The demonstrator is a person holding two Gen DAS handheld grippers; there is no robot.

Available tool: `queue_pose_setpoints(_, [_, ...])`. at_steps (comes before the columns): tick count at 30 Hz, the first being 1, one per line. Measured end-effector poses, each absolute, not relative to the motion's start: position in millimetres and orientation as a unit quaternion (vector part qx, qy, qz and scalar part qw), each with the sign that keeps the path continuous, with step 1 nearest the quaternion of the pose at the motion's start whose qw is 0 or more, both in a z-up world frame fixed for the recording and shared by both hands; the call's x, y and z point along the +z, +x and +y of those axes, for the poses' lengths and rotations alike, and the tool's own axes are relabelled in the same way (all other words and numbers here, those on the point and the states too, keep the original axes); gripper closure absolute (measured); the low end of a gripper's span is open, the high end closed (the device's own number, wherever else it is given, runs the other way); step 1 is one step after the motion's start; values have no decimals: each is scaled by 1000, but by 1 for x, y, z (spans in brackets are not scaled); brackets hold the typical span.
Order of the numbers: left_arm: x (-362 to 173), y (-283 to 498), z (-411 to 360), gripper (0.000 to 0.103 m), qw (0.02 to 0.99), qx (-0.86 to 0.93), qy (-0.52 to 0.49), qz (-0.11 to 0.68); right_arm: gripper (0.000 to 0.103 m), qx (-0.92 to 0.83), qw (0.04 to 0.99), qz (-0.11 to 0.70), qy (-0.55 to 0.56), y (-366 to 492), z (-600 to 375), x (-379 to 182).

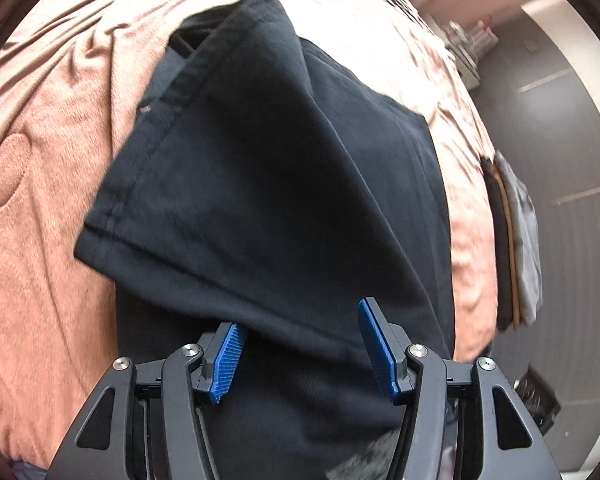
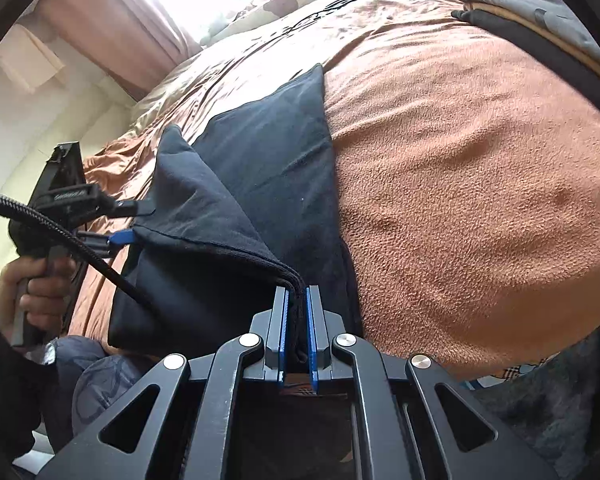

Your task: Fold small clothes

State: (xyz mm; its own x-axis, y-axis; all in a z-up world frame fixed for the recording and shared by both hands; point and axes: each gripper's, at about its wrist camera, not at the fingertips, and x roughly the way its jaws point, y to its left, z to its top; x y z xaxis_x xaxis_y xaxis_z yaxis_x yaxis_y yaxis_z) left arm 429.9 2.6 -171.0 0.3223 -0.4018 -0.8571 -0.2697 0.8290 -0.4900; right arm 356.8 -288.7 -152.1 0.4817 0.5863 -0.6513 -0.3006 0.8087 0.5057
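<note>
Right wrist view: the right gripper [image 2: 297, 312] has its blue fingers [image 2: 283, 328] closed on a stacked hem corner of the dark garment [image 2: 260, 184], with several fabric layers pinched between the pads. From that pinched corner the hem runs taut toward the left gripper [image 2: 120, 222], where a blue finger [image 2: 123, 236] meets the other end of the same hem. A hand [image 2: 32, 292] grips the left gripper's handle, and a braided cable [image 2: 60, 228] leads away from it. Whether the left pads actually press on the cloth cannot be determined from this view.

Left wrist view: the left gripper [image 1: 302, 346] has its fingers [image 1: 228, 360] apart, at a medium spread. Dark fabric lies between and over the finger tips; the pads do not visibly clamp it. The garment [image 1: 268, 168] rises from the fingers as a raised fold, with a stitched hem band along its left side.

The garment lies on the bed [image 2: 480, 200], on an orange-brown fleece blanket, near the bed's near edge. A flat lower layer extends toward the middle of the bed; the folded upper layer is lifted above it between the two grippers. A pile of folded clothes [image 2: 540, 20] rests at the bed's right edge, well apart from the garment. Curtains [image 2: 112, 28] hang beyond the far side of the bed.
</note>
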Motion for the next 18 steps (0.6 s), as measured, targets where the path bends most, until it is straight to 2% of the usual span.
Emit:
queue_pose_setpoints(3, [-167,437,10,83,771,-22,-288,568,98,266,844,435,168,357,-291,-154])
queue_pose_setpoints(4, [-164,440,10,90,774,-23,-287,564,98,267,843,435,168,357,-292,-155])
queue_pose_setpoints(6, [-155,447,5,96,785,-43,-278,552,98,268,843,434,172,358,-293,-156])
queue_pose_setpoints(18, [-97,502,-36,99,826,-115,-249,492,98,273,838,427,202,363,-296,-163])
